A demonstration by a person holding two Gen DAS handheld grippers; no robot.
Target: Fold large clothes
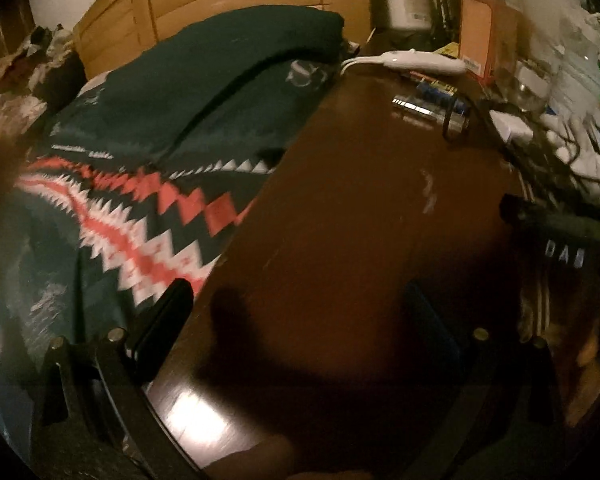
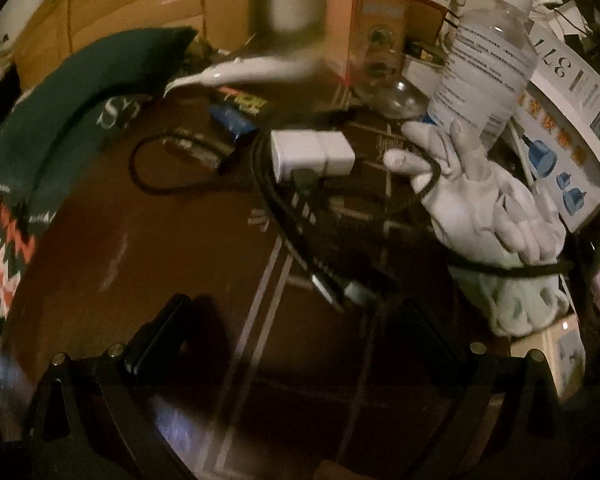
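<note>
A dark green sweater (image 1: pixel 172 120) with a red and white zigzag band lies spread on the left, its edge reaching onto a dark brown table (image 1: pixel 360 208). My left gripper (image 1: pixel 300 312) hovers open over the bare tabletop, its left finger (image 1: pixel 168 312) by the sweater's hem. In the right wrist view the same sweater (image 2: pixel 56 120) shows at the far left. My right gripper (image 2: pixel 292 332) is open above the table (image 2: pixel 148 224), nothing between its fingers, pointing at a tangle of cables.
On the table's far side sit a white charger block (image 2: pixel 312 152), black cables (image 2: pixel 284 220), white gloves (image 2: pixel 480 200), a water bottle (image 2: pixel 488 72), boxes (image 2: pixel 572 128), a white handheld device (image 1: pixel 416 62) and an orange box (image 1: pixel 480 32). A wooden headboard (image 1: pixel 220 4) stands behind.
</note>
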